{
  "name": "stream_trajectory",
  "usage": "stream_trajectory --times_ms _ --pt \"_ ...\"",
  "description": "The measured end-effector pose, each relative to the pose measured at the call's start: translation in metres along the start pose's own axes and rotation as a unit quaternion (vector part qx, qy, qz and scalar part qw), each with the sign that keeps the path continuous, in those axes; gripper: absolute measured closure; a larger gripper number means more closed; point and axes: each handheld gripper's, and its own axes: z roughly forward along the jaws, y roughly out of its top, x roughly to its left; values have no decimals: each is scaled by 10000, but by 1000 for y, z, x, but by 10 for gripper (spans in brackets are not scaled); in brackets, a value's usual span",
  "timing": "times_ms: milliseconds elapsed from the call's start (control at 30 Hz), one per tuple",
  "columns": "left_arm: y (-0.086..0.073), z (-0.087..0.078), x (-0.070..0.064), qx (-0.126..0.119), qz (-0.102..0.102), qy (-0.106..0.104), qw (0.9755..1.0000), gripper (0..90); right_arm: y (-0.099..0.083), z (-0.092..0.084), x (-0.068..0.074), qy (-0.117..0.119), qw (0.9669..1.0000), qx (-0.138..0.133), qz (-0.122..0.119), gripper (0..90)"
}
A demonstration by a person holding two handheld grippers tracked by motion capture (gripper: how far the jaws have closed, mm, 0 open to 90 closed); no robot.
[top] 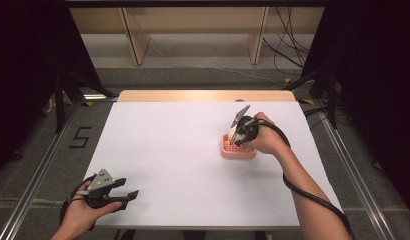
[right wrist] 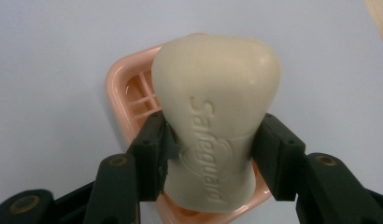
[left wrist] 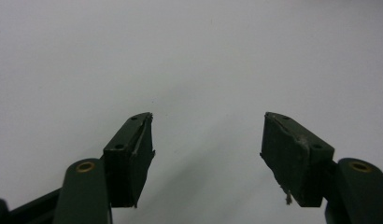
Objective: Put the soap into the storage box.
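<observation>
Altogether one soap bar [right wrist: 217, 121] clamped in the right gripper [right wrist: 213, 154] above one pink dish [right wrist: 129, 93]; left gripper [left wrist: 208, 149] agape, empty.

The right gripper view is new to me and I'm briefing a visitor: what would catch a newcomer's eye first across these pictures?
First, the cream soap bar stamped "Safeguard", clamped at its waist by the right gripper, its jaws pressing both sides. Under it sits a pink slatted soap dish, right of centre on the white table. At the near left corner the left gripper stands with jaws wide apart over bare tabletop.
</observation>
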Motion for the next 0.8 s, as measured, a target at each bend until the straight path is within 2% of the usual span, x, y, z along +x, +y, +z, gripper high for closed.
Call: stream_trajectory --times_ms 167,233,267,333,367,500,567,800 --pt "0 0 -1 2 -29 -2 10000 335 -1 4 0 -8 10000 36 -13 501" --pt "0 0 0 0 -25 -3 10000 336 -1 7 -2 -11 9999 22 -167 501" --pt "0 0 0 -1 -22 -3 10000 336 -2 7 -1 9 10000 68 -27 501" --pt "0 0 0 12 29 17 10000 335 -2 9 0 11 10000 78 4 501" --pt "0 0 0 17 7 3 10000 335 -2 10 -1 12 10000 58 -56 500" --pt "0 0 0 -11 -14 -3 10000 335 -3 12 -1 -3 10000 70 -1 500" --pt "1 0 3 32 175 30 9998 335 -4 12 -1 -35 10000 74 -7 500" --pt "0 0 0 1 -27 -8 10000 334 -7 18 -1 12 9999 125 -41 493"
